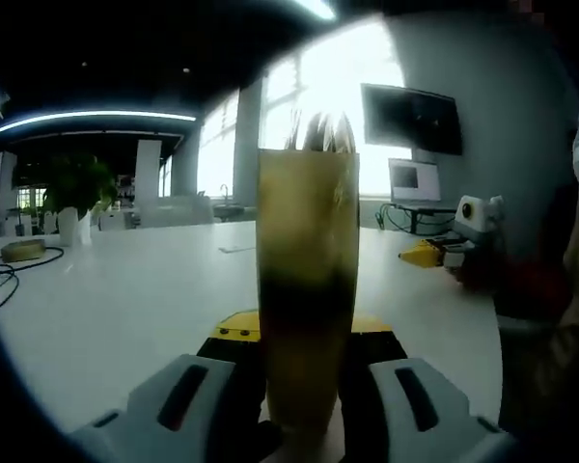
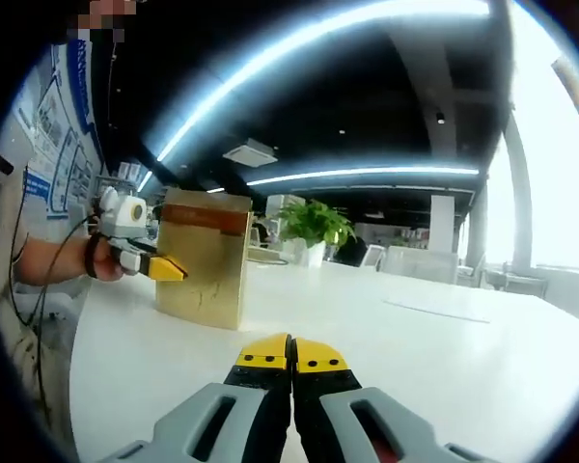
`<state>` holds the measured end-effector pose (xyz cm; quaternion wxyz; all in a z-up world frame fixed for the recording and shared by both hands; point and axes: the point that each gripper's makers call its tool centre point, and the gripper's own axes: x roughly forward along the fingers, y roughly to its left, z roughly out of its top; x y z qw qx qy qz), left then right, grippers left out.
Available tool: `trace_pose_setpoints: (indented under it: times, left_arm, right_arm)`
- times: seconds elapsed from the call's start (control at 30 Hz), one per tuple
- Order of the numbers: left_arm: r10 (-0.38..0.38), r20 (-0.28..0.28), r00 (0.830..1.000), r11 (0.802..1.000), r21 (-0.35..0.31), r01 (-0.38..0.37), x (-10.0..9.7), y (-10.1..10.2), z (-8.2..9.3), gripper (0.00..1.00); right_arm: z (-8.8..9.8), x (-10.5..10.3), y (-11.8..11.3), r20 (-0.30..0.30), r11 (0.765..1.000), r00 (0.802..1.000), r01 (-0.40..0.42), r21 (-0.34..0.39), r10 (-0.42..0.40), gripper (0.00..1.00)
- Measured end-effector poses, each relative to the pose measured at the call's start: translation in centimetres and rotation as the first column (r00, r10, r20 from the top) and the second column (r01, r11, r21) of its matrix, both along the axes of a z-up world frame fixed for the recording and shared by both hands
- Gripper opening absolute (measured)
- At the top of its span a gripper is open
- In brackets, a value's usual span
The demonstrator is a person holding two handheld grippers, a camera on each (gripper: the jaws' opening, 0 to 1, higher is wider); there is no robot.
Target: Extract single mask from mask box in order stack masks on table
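Potted plant (image 2: 314,228), wall monitor (image 1: 411,119), laptop (image 1: 416,181)

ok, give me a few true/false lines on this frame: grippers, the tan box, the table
1. The left gripper is clamped on the upright tan cardboard mask box. True.
2. The right gripper has its yellow-tipped jaws wide open. False: they are closed together, holding nothing.
3. The box lies flat on the white table. False: it stands upright.
4. A green potted plant stands at the table's far end in the right gripper view. True.
5. A stack of masks lies on the table beside the box. False: no masks are visible there.
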<state>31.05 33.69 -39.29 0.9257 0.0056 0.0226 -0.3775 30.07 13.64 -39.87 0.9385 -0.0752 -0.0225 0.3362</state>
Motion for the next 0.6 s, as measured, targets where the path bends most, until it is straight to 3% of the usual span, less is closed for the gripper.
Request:
trace_pose_setpoints:
  times: [0.23,0.4,0.6]
  left_arm:
    - [0.004,0.028,1.0,0.998,-0.057,-0.003,0.0,0.0,0.5,0.2]
    - [0.011,0.056,0.998,0.998,-0.062,-0.008,-0.1,0.0,0.6,0.2]
    - [0.019,0.073,0.997,0.999,-0.04,-0.016,0.1,-0.1,0.1,0.21]
  right_arm:
    - [0.0,-0.6,0.9,-0.008,0.999,0.999,-0.039,-0.025,0.038,0.0]
    - [1.6,-1.4,1.9,-0.024,0.996,0.997,-0.075,-0.041,0.074,0.0]
    - [3.3,-1.9,3.0,-0.031,0.981,0.993,-0.114,-0.159,0.11,0.0]
